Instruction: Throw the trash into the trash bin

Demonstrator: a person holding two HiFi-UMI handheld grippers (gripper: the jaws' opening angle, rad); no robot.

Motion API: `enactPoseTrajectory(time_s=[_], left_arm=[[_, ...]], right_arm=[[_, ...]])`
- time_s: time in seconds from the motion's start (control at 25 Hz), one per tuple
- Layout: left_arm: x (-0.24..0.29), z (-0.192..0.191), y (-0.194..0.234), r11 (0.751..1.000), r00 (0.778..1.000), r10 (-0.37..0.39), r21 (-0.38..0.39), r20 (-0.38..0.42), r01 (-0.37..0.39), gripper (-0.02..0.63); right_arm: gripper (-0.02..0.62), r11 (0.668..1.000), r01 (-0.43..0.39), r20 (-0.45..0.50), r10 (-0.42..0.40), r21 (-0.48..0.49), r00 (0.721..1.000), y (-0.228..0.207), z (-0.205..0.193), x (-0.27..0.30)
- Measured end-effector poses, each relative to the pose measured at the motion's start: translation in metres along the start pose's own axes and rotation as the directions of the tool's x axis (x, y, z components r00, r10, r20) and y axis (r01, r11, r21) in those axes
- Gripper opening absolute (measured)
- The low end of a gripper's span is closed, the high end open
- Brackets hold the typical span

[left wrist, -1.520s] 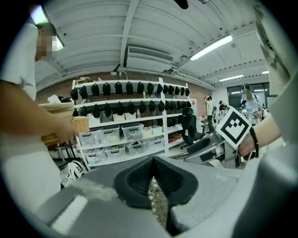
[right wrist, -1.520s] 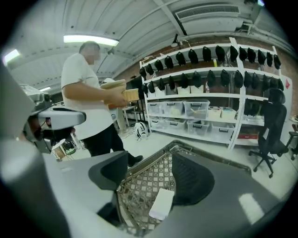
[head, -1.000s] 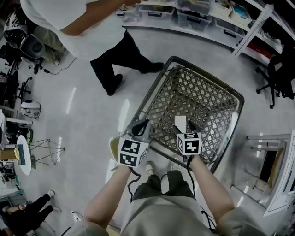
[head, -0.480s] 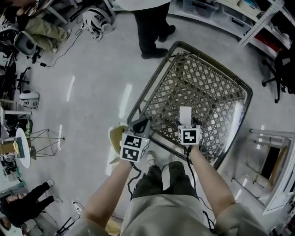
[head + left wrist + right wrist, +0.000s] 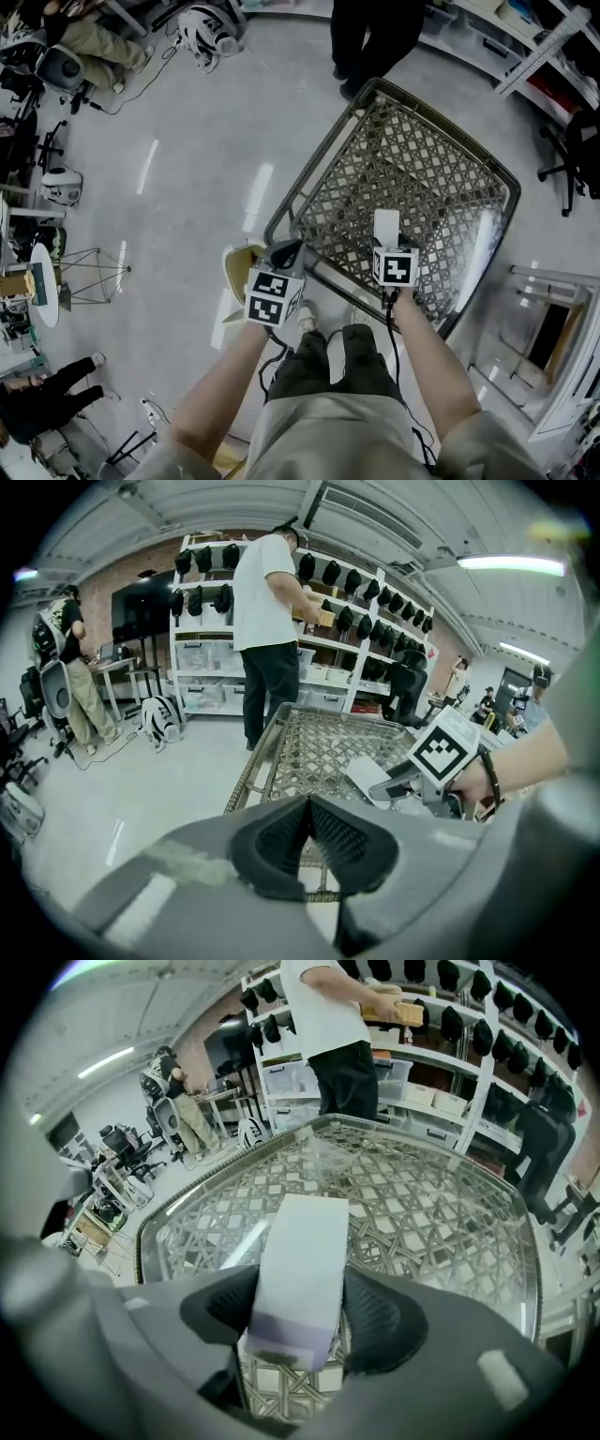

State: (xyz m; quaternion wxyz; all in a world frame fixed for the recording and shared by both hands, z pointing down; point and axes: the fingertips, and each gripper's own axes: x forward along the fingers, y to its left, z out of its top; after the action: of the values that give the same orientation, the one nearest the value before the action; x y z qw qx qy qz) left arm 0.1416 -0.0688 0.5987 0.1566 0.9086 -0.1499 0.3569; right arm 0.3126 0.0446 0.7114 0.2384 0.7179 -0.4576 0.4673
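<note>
Head view: the white carton point(image 5: 385, 228) hangs just inside the wire bin's point(image 5: 422, 159) near rim; released askew, it could strike that rim and land outside.
Left gripper view: the left gripper point(image 5: 307, 800) is clenched, empty.
Right gripper view: the right gripper point(image 5: 298, 1318), its jaws just closing, grasps the carton.

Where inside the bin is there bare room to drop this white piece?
The whole lattice floor of the large grey woven-mesh bin looks bare. Only its near rim is crowded. The right gripper is there, its jaws just closing on the white flat piece, with the left gripper beside it.
</note>
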Motion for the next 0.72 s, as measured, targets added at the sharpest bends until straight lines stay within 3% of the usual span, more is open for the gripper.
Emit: enactPoseTrajectory(time_s=[0.28,0.48,0.72], left_arm=[[-0.036,0.014,0.016,0.999,0.997,0.048,-0.012,0.064,-0.047,0.002],[-0.083,0.022,0.047,0.992,0.986,0.123,-0.055,0.113,-0.117,0.002],[-0.149,-0.001,0.094,0.962,0.957,0.257,-0.134,0.139,-0.238,0.002]], right_arm=[[0.279,0.996,-0.073,0.119,0.078,-0.05,0.99,0.023,0.044,-0.05],[0.279,0.979,-0.171,0.235,0.193,-0.11,0.953,0.067,0.085,-0.102],[0.279,0.924,-0.277,0.25,0.343,-0.263,0.906,0.15,0.099,-0.132]])
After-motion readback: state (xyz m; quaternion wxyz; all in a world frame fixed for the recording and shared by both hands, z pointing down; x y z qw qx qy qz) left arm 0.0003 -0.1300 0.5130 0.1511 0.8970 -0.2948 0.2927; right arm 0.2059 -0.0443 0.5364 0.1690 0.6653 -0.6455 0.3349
